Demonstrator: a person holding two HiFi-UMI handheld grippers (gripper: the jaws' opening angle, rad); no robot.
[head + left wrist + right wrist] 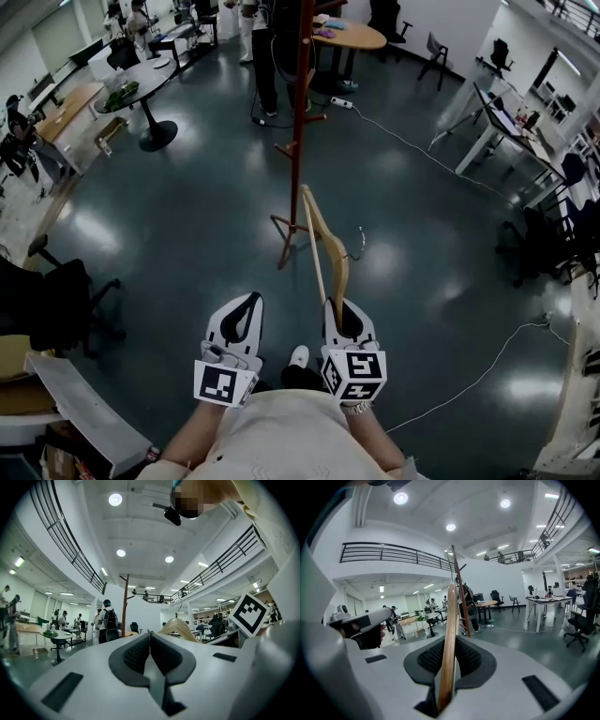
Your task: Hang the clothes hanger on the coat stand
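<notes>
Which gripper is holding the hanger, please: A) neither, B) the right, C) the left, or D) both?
B: the right gripper is shut on the hanger, which stands between its jaws, while the left gripper has its jaws together on nothing.

No legible text, brand, number or sign in any view. Only printed pattern: black-and-white square markers (217, 382) on left gripper (249, 300) and right gripper (334, 307); no readable characters.
</notes>
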